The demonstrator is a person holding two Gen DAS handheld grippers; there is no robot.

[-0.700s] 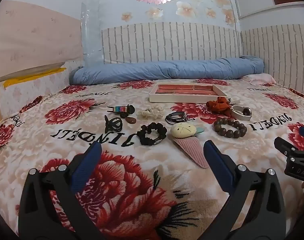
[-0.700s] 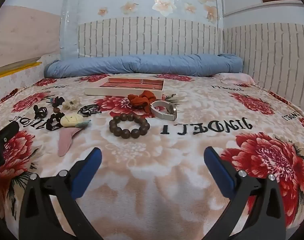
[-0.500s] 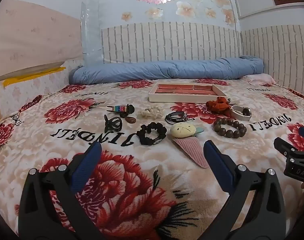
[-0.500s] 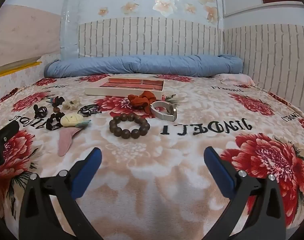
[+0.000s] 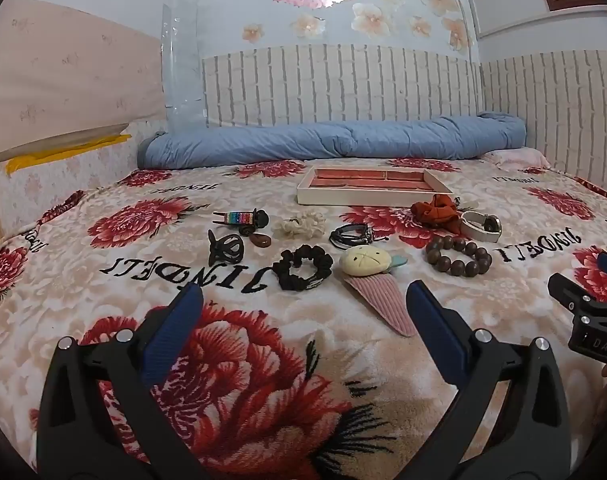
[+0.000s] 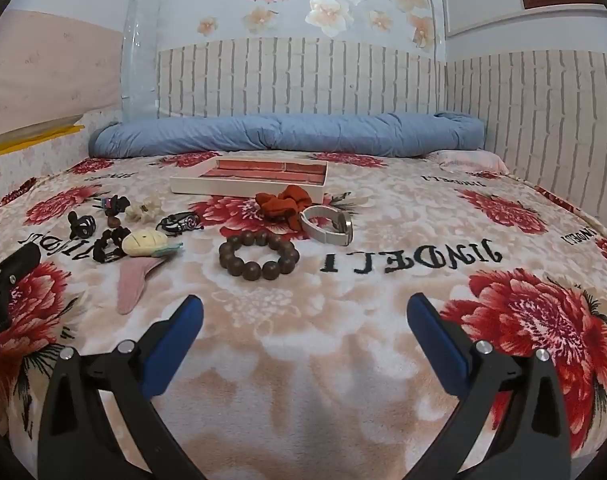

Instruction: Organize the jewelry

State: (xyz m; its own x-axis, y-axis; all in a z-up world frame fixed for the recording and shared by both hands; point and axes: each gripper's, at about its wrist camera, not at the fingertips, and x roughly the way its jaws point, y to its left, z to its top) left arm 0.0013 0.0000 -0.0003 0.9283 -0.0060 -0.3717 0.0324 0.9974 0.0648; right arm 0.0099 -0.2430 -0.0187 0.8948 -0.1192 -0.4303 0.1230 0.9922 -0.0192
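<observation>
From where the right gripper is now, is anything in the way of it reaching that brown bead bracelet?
Nothing visible. The right gripper is open, and only bare floral blanket lies between it and the wooden bead bracelet. The white bangle and orange scrunchie sit beyond the bracelet.

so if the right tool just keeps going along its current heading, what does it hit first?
Probably bare blanket: the open right tool is tilted down at the bed. If it skims instead, the wooden bead bracelet comes first, slightly left of centre. Depth is unclear.
</observation>
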